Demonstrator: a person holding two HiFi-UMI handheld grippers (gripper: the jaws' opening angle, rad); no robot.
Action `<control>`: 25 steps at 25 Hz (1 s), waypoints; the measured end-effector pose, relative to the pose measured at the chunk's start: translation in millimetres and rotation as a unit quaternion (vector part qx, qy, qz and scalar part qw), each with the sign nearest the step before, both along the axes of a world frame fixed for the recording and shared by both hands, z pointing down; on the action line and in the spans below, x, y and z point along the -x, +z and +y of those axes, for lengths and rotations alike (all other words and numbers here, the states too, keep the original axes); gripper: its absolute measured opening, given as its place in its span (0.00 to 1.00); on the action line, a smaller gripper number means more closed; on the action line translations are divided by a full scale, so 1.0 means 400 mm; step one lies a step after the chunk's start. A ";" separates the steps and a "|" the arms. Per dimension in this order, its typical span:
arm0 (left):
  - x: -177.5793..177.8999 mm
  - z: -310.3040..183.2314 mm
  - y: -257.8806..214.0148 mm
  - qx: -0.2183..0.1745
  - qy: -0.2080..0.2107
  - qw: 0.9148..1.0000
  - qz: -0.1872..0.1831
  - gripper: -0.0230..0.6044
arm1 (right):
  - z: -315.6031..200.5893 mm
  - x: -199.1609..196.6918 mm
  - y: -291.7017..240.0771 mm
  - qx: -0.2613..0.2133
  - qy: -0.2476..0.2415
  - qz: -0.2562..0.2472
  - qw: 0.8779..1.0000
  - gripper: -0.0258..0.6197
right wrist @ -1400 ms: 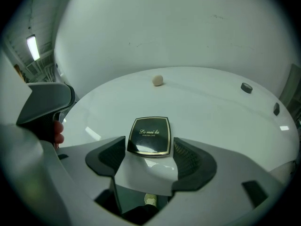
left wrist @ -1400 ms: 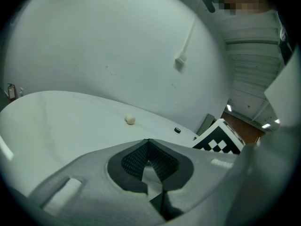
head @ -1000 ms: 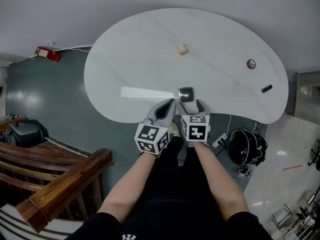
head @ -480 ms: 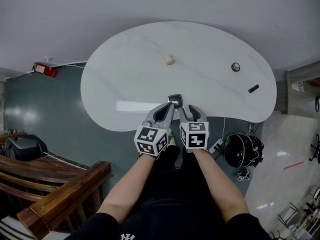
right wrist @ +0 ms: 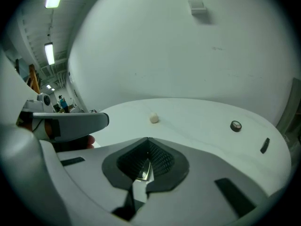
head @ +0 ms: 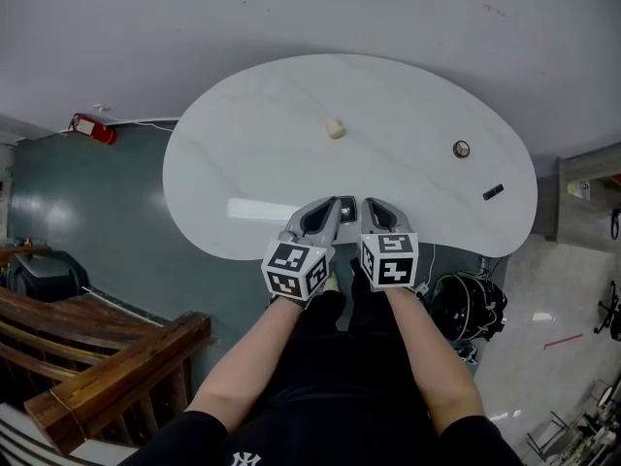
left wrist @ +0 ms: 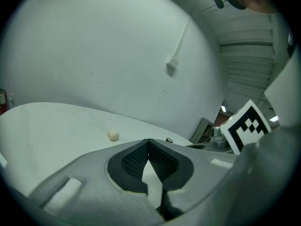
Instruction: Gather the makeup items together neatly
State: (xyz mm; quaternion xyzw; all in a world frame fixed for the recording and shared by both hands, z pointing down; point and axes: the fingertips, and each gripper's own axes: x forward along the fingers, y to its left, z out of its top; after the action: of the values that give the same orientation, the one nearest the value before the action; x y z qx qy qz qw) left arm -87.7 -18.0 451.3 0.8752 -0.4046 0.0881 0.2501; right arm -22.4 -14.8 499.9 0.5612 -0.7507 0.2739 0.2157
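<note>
White kidney-shaped table [head: 243,153], four makeup items on it, widely scattered.

Square compact [head: 347,205]: lies flat near the table's near edge, dark glossy face up, sides roughly square to that edge. It sits between the tips of the two claws, just beside both.

Beige sponge [head: 335,128]: mid-table, well beyond the compact, a small rounded lump.

Round pot [head: 461,149]: far to the right, a dark ring with a pale centre.

Black tube [head: 493,192]: nearest the right rim, lying flat. Its long axis slants from near-left to far-right.

Left claw [head: 330,205]: the left gripper view shows its pads pressed together at the tips, with only bare table in the slit below them. Nothing is held.

Right claw [head: 375,205]: tips are likewise pressed together. The right gripper view shows a glossy sliver [right wrist: 144,170] in the slit under the tips. I cannot tell whether it touches the pads.

View differences:
- The head view alone shows the compact's full outline.
- The left gripper view catches the sponge [left wrist: 113,135] and the pot [left wrist: 168,140] as a speck, but not the tube. The right claw's marker cube [left wrist: 247,125] is at its right.
- The right gripper view takes in the sponge [right wrist: 154,118], pot [right wrist: 235,125] and tube [right wrist: 265,145] together. The left claw's body [right wrist: 70,122] is at its left.
</note>
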 end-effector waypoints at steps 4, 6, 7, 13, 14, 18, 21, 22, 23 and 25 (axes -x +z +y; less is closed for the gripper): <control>0.004 -0.058 0.010 0.007 -0.020 1.000 -0.009 0.05 | -0.085 0.002 0.002 -0.002 -0.030 -0.027 0.999 0.06; 0.008 -0.089 0.020 0.013 -0.030 0.999 -0.015 0.05 | -0.132 0.004 0.008 0.003 -0.045 -0.036 0.998 0.07; 0.012 -0.104 0.025 0.016 -0.035 0.999 -0.018 0.05 | -0.154 0.005 0.011 0.007 -0.052 -0.040 0.998 0.07; 0.022 -0.205 0.047 0.028 -0.075 0.996 -0.025 0.05 | -0.282 0.005 0.034 0.029 -0.091 -0.053 0.994 0.14; 0.021 -0.221 0.050 0.030 -0.079 0.996 -0.026 0.05 | -0.304 0.004 0.039 0.032 -0.096 -0.055 0.993 0.15; 0.026 -0.275 0.067 0.036 -0.097 0.994 -0.032 0.05 | -0.378 0.016 0.068 0.051 -0.119 -0.064 0.990 0.18; 0.032 -0.307 0.083 0.042 -0.108 0.993 -0.033 0.05 | -0.422 0.031 0.095 0.065 -0.133 -0.068 0.987 0.21; 0.034 -0.316 0.088 0.044 -0.112 0.992 -0.033 0.05 | -0.435 0.036 0.102 0.068 -0.137 -0.069 0.986 0.22; 0.036 -0.326 0.094 0.047 -0.116 0.992 -0.033 0.05 | -0.448 0.041 0.110 0.072 -0.141 -0.070 0.985 0.22; 0.039 -0.344 0.102 0.052 -0.122 0.991 -0.032 0.05 | -0.469 0.052 0.123 0.079 -0.148 -0.072 0.983 0.23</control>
State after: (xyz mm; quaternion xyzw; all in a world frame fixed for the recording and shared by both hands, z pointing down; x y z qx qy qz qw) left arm -103.3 -155.4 492.3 0.8018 -0.5112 0.1060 0.2908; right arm -43.0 -202.4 549.3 0.4043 -0.8148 0.3369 0.2431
